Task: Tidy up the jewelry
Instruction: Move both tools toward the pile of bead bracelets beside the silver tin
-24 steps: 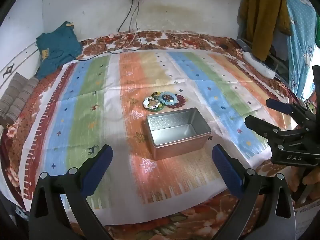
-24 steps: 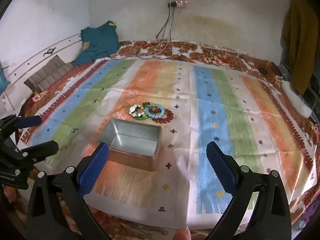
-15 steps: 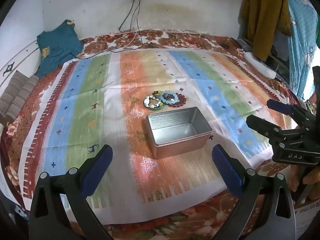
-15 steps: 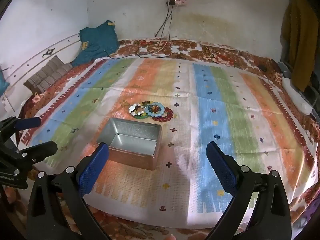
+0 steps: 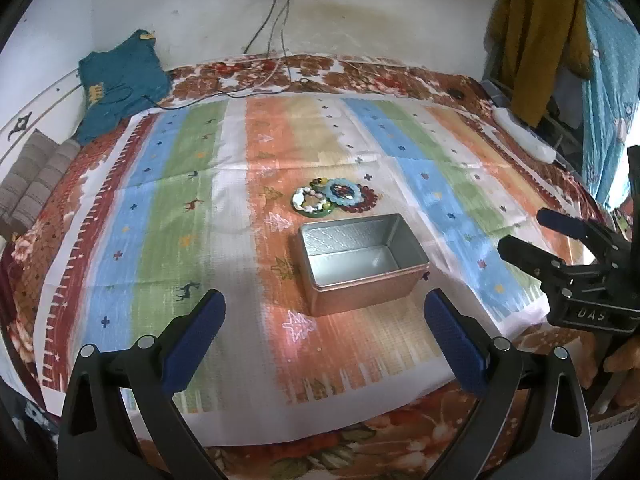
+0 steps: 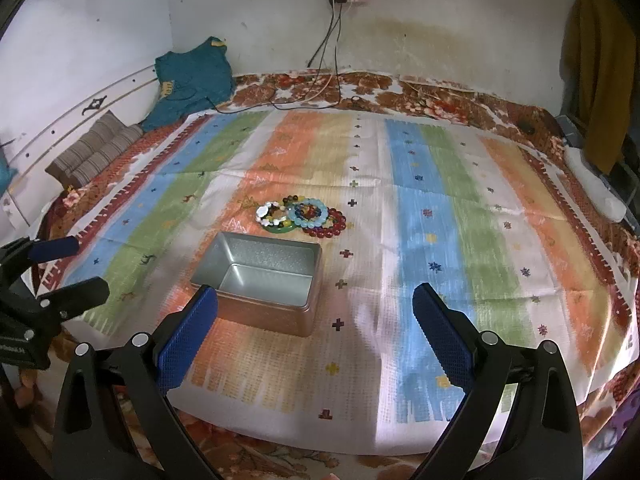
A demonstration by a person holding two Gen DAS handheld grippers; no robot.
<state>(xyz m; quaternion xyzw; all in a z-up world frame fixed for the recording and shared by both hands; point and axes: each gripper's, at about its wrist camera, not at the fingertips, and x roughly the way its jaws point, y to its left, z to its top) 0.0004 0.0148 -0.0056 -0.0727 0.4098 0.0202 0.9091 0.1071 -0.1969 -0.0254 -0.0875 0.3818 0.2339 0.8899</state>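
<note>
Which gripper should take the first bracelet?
Left, marginally. The bracelets sit closer to centre between the open left gripper fingers; seen from the right gripper, they lie left of centre beyond the tin.

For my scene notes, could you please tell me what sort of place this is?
Most likely a bedroom at home: a bed under a striped cloth, a folded striped blanket by the wall, and clothes hanging at the side.
</note>
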